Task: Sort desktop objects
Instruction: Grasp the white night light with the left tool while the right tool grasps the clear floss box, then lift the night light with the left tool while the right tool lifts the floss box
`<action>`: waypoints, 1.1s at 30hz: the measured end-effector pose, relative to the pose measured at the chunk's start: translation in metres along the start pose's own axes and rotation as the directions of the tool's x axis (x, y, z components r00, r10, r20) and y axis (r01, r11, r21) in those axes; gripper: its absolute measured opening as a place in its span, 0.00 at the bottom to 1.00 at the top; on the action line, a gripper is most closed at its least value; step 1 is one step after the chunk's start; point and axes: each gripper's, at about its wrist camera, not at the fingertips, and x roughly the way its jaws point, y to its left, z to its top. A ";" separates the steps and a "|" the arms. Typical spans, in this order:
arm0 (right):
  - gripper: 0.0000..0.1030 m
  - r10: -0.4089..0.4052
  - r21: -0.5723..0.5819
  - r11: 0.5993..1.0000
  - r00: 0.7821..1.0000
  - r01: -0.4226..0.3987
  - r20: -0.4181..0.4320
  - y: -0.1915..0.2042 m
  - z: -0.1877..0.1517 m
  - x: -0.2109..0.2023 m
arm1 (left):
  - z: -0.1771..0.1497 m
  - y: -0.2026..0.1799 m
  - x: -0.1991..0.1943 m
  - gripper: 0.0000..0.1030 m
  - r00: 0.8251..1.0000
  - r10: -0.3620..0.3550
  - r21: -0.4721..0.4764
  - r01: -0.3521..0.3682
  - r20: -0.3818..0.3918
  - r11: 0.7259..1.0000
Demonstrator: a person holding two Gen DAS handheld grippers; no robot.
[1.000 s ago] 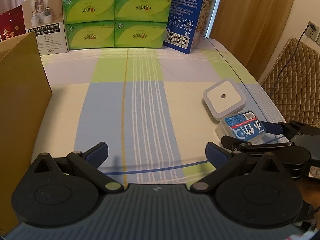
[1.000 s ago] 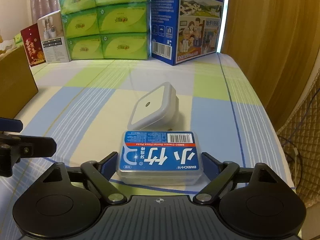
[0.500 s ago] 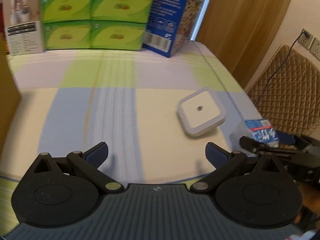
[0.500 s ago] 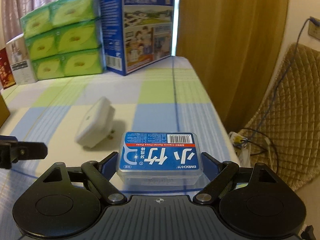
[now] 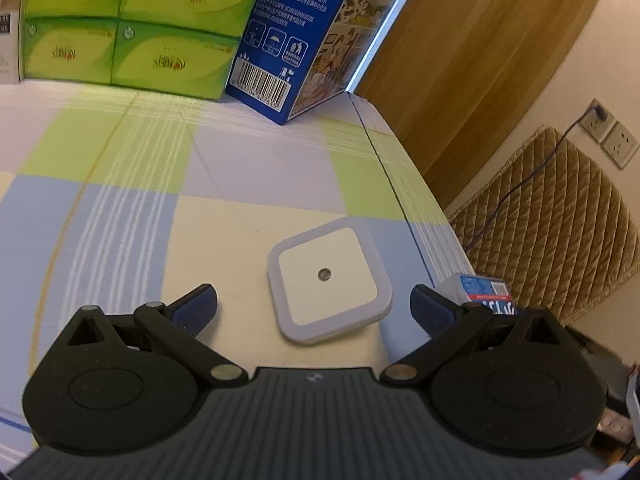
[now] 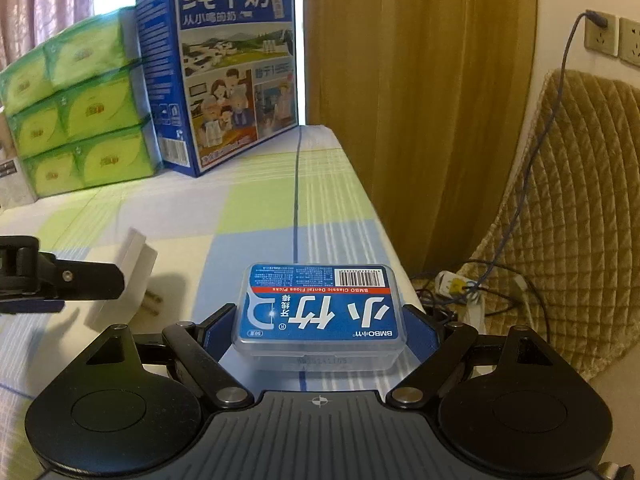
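Crosswise, the floss box (image 6: 320, 312) sits clenched in the right tool (image 6: 320, 330); left tool (image 5: 316, 310) spread wide.

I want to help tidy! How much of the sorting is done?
Nothing looks put away yet. The right gripper holds the floss pick box. The left gripper is open around the white night light, which lies on the tablecloth waiting to be picked up.

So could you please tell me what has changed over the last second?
The left gripper has swung right and closed in on the white night light, which now sits between its open jaws, ungrasped. The right gripper has lifted the floss pick box off the tablecloth. The night light has not moved.
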 end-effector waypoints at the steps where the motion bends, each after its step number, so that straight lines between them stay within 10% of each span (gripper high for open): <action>1: 0.81 0.003 -0.002 1.000 1.000 -0.003 0.004 0.001 0.001 0.001 | 0.000 0.000 0.003 0.96 1.000 -0.005 -0.012 0.005 -0.006 1.000; 10: 0.81 0.009 -0.018 1.000 1.000 -0.009 0.000 0.006 0.001 0.006 | 0.007 -0.001 0.022 0.62 0.999 -0.037 -0.075 0.036 -0.014 0.997; 33: 0.81 0.140 -0.059 0.988 0.987 -0.145 -0.079 0.060 -0.006 -0.064 | -0.060 0.022 -0.119 0.60 0.991 0.131 0.181 -0.125 -0.023 0.976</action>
